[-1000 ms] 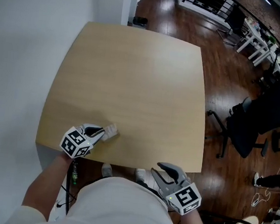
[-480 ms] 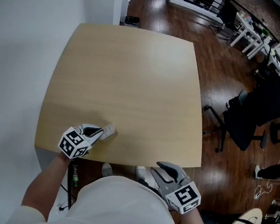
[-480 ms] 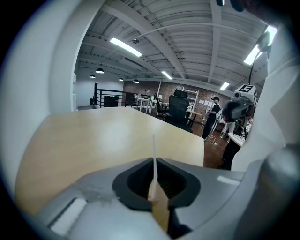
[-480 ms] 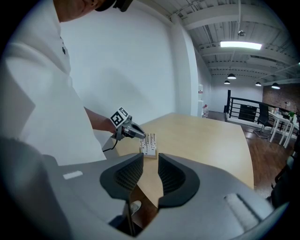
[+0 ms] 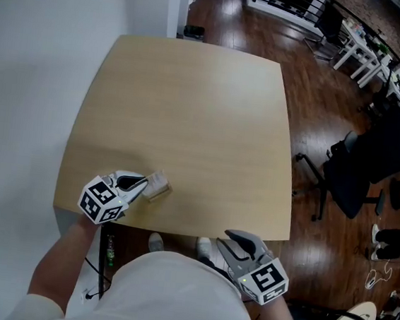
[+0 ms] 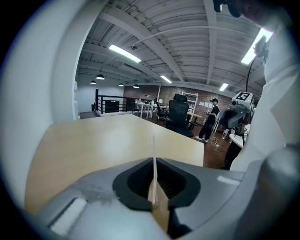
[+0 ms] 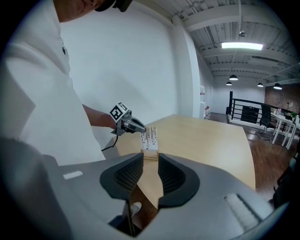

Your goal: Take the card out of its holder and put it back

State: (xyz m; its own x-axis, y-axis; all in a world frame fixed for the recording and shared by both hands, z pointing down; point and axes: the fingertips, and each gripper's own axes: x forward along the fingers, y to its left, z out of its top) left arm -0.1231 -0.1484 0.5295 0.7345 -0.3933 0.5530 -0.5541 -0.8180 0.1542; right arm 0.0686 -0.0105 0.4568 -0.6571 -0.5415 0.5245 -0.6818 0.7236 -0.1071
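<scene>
A thin pale card [image 5: 156, 182] stands in a small wooden holder [image 5: 160, 190] near the table's front left edge. In the right gripper view the card [image 7: 149, 135] is upright on its wooden base [image 7: 150, 153]. My left gripper [image 5: 142, 185] is shut on the card's near side. In the left gripper view the card [image 6: 153, 164] shows edge-on between the closed jaws of that gripper [image 6: 153, 187], with wood [image 6: 161, 213] just below it. My right gripper [image 5: 227, 240] hangs off the table by my body, open and holding nothing [image 7: 150, 161].
The light wooden table [image 5: 191, 105] has a white wall along its left side. Dark wood floor lies to the right, with black office chairs [image 5: 369, 173] and white desks [image 5: 371, 56] beyond. A person [image 6: 211, 119] stands in the far room.
The left gripper keeps its hold and has drawn back slightly to the left; the card and holder look a little turned. The right gripper has stayed put.
</scene>
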